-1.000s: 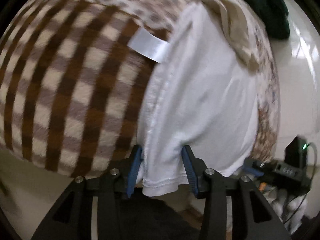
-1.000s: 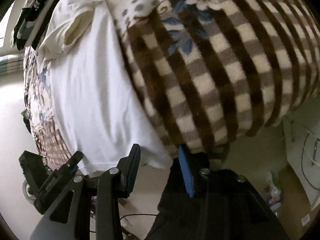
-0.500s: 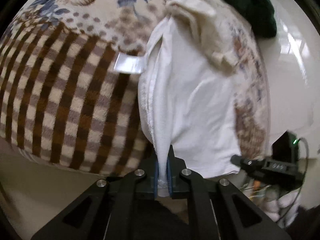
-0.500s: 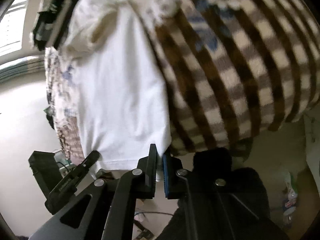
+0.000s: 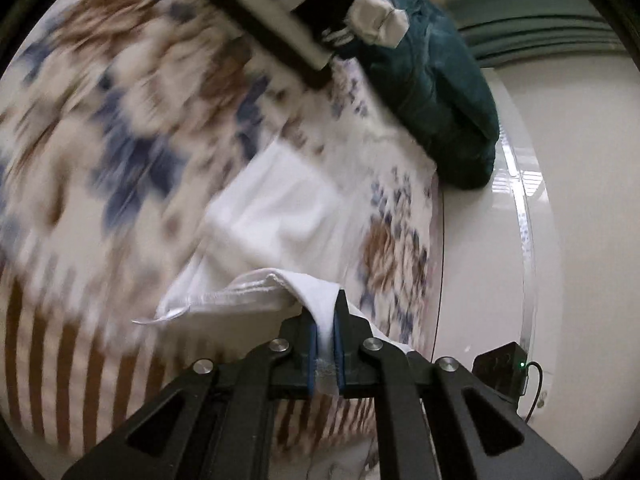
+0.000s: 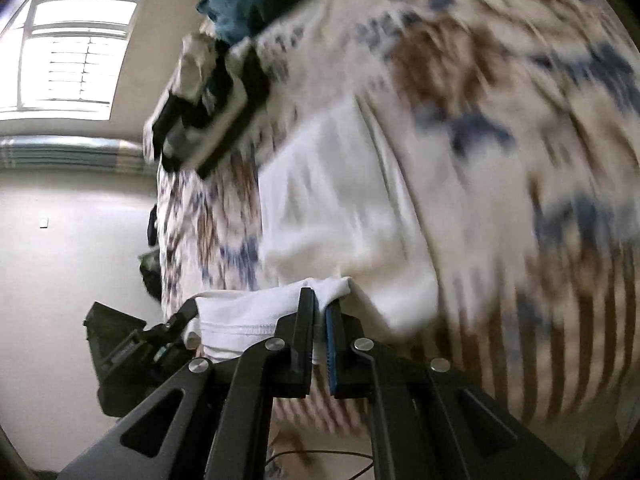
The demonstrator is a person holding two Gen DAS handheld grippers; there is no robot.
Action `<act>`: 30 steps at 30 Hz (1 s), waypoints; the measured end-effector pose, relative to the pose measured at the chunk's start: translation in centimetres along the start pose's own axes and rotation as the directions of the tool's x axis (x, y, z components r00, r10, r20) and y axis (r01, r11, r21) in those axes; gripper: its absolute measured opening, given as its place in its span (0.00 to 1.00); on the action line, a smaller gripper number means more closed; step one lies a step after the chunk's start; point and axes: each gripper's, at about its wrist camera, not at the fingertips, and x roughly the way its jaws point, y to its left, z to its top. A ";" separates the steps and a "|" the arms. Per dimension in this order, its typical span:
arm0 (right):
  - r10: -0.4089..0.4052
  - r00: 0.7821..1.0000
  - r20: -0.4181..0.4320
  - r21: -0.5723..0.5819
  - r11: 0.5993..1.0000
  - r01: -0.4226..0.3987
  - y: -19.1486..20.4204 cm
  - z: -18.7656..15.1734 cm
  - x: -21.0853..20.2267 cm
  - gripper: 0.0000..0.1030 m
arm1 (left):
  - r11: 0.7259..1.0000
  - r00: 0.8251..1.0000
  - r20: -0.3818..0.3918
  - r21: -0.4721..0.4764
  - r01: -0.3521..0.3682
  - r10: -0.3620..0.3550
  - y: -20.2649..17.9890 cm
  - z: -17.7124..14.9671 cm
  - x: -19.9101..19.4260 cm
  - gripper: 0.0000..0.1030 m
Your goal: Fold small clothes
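A small white garment (image 5: 280,216) lies on a patterned blanket (image 5: 100,128) on the bed. My left gripper (image 5: 326,320) is shut on the garment's hem corner and holds it lifted, so the hem folds over toward the far end. In the right wrist view the same garment (image 6: 336,208) stretches away, and my right gripper (image 6: 320,316) is shut on its other hem corner, also raised. The left gripper (image 6: 160,340) shows at the lower left of the right wrist view. Both views are motion-blurred.
A dark teal garment (image 5: 436,92) is heaped at the bed's far end, beside a black and grey folded pile (image 5: 288,12). The blanket turns to brown checks (image 6: 560,340) near me. A black device (image 5: 500,368) with a green light sits on the floor to the right.
Both grippers have lifted the white garment's hem and carried it forward over the garment. Both closed on the hem between one second and half a second ago.
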 end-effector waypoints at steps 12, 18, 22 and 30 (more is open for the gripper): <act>-0.108 0.991 0.083 0.033 0.994 0.106 -0.3 14.1 9.7 0.05 | 0.994 0.994 -0.061 -0.047 -0.094 0.091 2.5 11.6 12.9 0.07; -0.019 0.996 0.084 0.084 0.996 0.012 -1.5 14.8 8.6 0.45 | 0.985 0.999 0.034 -0.166 0.046 -0.041 4.0 12.6 9.0 0.58; -0.068 0.995 0.073 0.067 0.996 0.063 -1.7 13.5 7.9 0.45 | 0.995 0.998 0.050 -0.089 -0.032 0.036 3.3 12.5 7.5 0.59; -0.151 0.989 0.001 0.040 0.988 0.151 -2.4 13.7 12.0 0.45 | 0.935 0.962 -0.080 0.269 -0.232 0.262 1.0 12.4 14.1 0.59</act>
